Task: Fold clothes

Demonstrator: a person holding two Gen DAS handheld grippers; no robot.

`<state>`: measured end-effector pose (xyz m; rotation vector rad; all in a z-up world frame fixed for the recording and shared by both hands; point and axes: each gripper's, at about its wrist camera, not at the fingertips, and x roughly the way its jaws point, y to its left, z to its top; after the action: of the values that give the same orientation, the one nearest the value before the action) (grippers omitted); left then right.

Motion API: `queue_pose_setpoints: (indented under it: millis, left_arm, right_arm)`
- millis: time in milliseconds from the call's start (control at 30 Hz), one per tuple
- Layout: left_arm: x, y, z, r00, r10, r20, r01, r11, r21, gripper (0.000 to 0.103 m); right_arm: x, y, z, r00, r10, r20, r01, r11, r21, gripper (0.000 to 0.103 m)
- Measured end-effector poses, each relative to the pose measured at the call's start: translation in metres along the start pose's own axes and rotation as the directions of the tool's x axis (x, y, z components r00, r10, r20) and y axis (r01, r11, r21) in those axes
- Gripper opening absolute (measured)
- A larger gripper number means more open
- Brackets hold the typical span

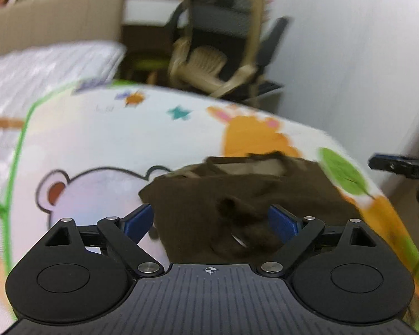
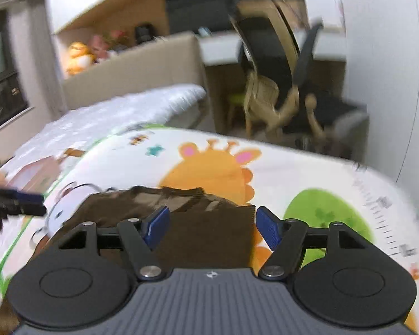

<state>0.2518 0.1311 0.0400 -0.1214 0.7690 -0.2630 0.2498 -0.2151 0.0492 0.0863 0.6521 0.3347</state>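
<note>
A dark brown garment (image 1: 237, 195) lies folded on a cartoon-print mat (image 1: 111, 145); it also shows in the right wrist view (image 2: 198, 223) on the mat (image 2: 293, 173). My left gripper (image 1: 211, 219) is open, its blue fingers (image 1: 138, 220) straddling the garment's near edge, where a bunched lump of cloth sits. My right gripper (image 2: 212, 227) is open over the garment's near right part, with nothing between the jaws. The left gripper's tip shows at the left of the right wrist view (image 2: 22, 203); the right gripper's tip shows at the right of the left wrist view (image 1: 402, 164).
The mat lies on a bed with a white quilted cover (image 1: 50, 64). A cardboard box (image 1: 56, 19) stands behind it. A beige and black office chair (image 1: 218, 44) stands past the bed's far edge, beside a white wall (image 1: 363, 55). Both views are motion-blurred.
</note>
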Motion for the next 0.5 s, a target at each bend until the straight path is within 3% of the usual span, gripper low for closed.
queue_pose_setpoints:
  millis: [100,200,233,267,300,333,367,500]
  left_arm:
    - [0.058,0.011,0.017,0.992,0.103,-0.069,-0.108,0.992,-0.063,0.093]
    - [0.089,0.017,0.013,0.988,0.130,-0.086,-0.138,0.985,-0.105,0.094]
    - [0.099,0.019,0.012,0.986,0.137,-0.092,-0.148,0.982,-0.119,0.093]
    - [0.101,0.014,0.011,0.986,0.143,-0.082,-0.150,0.985,-0.087,0.081]
    - [0.103,0.010,0.011,0.986,0.149,-0.071,-0.152,0.987,-0.051,0.067]
    - [0.092,0.008,0.008,0.990,0.133,-0.056,-0.135,0.990,-0.036,0.038]
    - [0.081,0.006,0.005,0.992,0.115,-0.040,-0.116,0.993,-0.024,0.019]
    - [0.036,0.000,-0.009,0.999,0.042,0.018,-0.042,0.999,0.029,0.017]
  right_arm:
    - [0.067,-0.013,0.010,0.994,-0.050,-0.094,0.055,0.997,0.050,0.069]
    - [0.115,-0.020,-0.005,0.980,-0.086,-0.178,0.100,0.993,0.068,0.066]
    - [0.120,-0.016,-0.010,0.982,-0.100,-0.160,0.110,0.992,0.058,0.065]
    - [0.121,-0.009,-0.014,0.985,-0.088,-0.149,0.092,0.996,0.019,0.043]
    - [0.123,-0.002,-0.019,0.988,-0.075,-0.139,0.073,0.997,-0.022,0.027]
    - [0.121,0.003,-0.020,0.989,-0.068,-0.132,0.063,0.997,-0.036,0.021]
    - [0.119,0.007,-0.020,0.990,-0.061,-0.126,0.055,0.997,-0.049,0.016]
    - [0.084,0.011,-0.013,0.997,-0.050,-0.051,0.046,0.996,-0.078,0.013]
